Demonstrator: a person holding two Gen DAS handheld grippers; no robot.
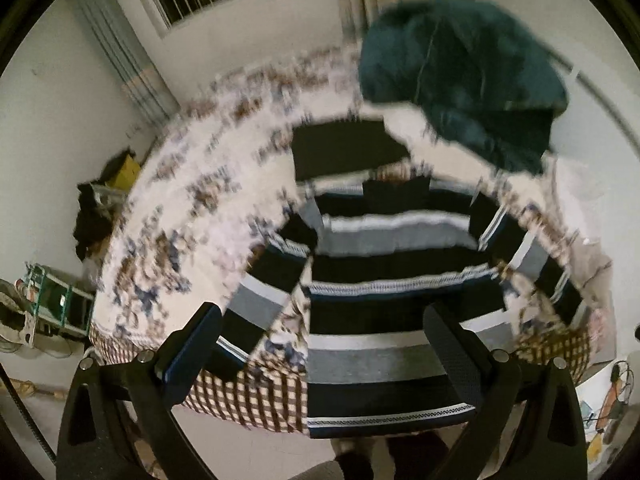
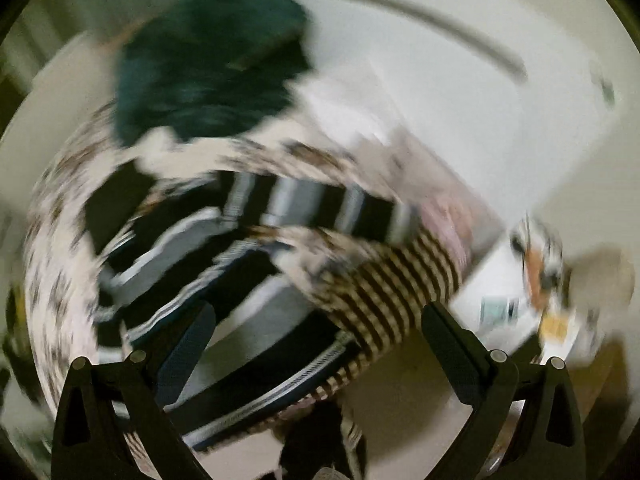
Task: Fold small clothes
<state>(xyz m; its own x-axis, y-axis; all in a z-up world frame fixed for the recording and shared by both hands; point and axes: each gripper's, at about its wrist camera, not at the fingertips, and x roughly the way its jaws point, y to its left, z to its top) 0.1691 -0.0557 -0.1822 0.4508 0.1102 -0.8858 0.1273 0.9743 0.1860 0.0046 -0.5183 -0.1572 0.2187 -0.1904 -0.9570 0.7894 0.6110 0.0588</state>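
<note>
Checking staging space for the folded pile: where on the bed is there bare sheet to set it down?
Bare floral sheet lies left of the striped sweater, toward the window-side edge. A narrower strip runs between the sweater collar and the teal garment. The middle and right are crowded; both open grippers, left gripper and right gripper, hover at the hem.

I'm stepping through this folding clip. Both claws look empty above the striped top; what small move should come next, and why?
Probably lower the open left claw onto the near hem of the striped top and pinch it. The top lies spread flat on the bed, unfolded, with its hem directly under that claw. The right claw is open too, but its view is too blurred to aim.
</note>
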